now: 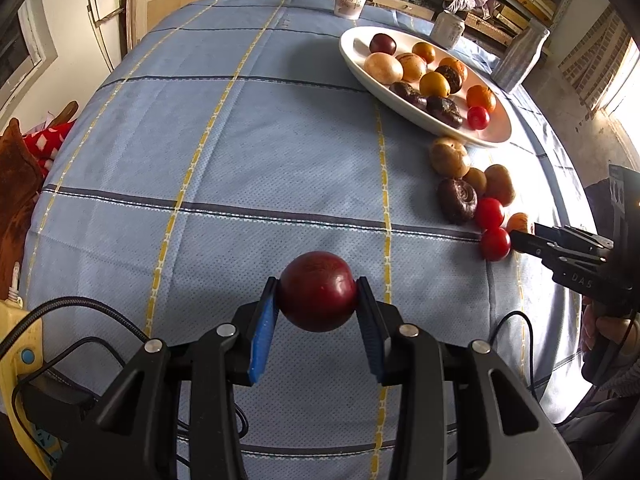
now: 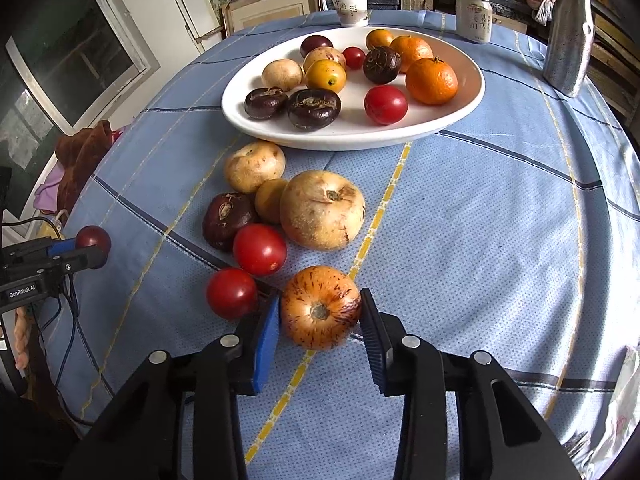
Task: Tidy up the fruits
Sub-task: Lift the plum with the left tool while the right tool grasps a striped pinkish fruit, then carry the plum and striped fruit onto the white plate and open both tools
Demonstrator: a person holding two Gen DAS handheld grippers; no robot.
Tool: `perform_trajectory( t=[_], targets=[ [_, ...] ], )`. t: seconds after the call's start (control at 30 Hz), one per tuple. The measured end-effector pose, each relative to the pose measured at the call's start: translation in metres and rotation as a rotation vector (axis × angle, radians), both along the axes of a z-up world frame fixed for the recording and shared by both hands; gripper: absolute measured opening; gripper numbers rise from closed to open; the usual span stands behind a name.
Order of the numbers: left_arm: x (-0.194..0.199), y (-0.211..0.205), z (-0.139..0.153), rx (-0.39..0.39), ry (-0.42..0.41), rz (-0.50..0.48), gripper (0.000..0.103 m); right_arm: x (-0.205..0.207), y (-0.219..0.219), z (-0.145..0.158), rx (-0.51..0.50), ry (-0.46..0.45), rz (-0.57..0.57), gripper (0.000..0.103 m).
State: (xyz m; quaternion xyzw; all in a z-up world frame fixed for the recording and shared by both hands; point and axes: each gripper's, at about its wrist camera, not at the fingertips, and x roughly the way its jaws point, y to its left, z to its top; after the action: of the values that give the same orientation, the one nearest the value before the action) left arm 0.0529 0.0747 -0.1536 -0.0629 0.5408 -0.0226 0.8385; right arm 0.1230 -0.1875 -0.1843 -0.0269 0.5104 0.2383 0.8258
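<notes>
A: The left hand-held gripper (image 1: 317, 304) is clamped on a dark red plum (image 1: 317, 291); both blue pads (image 1: 264, 334) press its sides, and it is held over the blue checked cloth (image 1: 224, 152) that covers the counter.

B: And the right hand-held gripper (image 2: 321, 312)?

A: Its pads sit against both flanks of an orange, streaked fruit (image 2: 321, 307) with the stem end facing the camera. That fruit rests on the cloth, next to a yellow stripe. The pad on the left looks pressed on; the one on the right touches at its tip.

B: Where are the other fruits?

A: Just beside that gripper on its left lies a red tomato (image 2: 231, 293), and a second tomato (image 2: 259, 249) lies just beyond it. Behind them there is a cluster: a dark brown-purple fruit (image 2: 226, 220), a large pale one (image 2: 322, 209), a small yellowish one (image 2: 269, 200) wedged between, and another pale one (image 2: 254, 166) nearest the white oval plate (image 2: 352, 136).

B: What does the plate hold?

A: Two tangerines (image 2: 431, 81) on its right side, a red tomato (image 2: 385, 105) in front, dark fruits (image 2: 314, 109) at the left front, a yellow one (image 2: 326, 76) and more behind.

B: Anything past the plate?

A: A paper cup (image 2: 349, 6), a can (image 2: 474, 18) and a silvery bag (image 2: 568, 36) stand at the counter's far edge. From the left wrist view, a person's hand (image 1: 608, 326) is seen holding the right gripper's handle.
</notes>
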Motion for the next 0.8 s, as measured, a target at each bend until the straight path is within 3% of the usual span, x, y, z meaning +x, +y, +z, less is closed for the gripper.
perform_trajectory(
  t=[0.17, 0.33, 0.7, 0.8],
  targets=[
    [0.004, -0.003, 0.001, 0.002, -0.001, -0.008, 0.038, -0.005, 0.002, 0.008, -0.015, -0.032, 0.010, 0.039],
    [0.017, -0.012, 0.010, -0.003, -0.022, -0.025, 0.038, -0.008, 0.000, 0.038, -0.042, -0.110, 0.011, 0.039],
    [0.081, -0.054, 0.071, 0.000, -0.177, -0.133, 0.038, 0.019, -0.017, 0.110, -0.012, -0.245, -0.039, 0.039],
    [0.100, -0.067, 0.084, 0.003, -0.209, -0.157, 0.038, 0.030, -0.019, 0.118, -0.018, -0.264, -0.055, 0.039]
  ],
)
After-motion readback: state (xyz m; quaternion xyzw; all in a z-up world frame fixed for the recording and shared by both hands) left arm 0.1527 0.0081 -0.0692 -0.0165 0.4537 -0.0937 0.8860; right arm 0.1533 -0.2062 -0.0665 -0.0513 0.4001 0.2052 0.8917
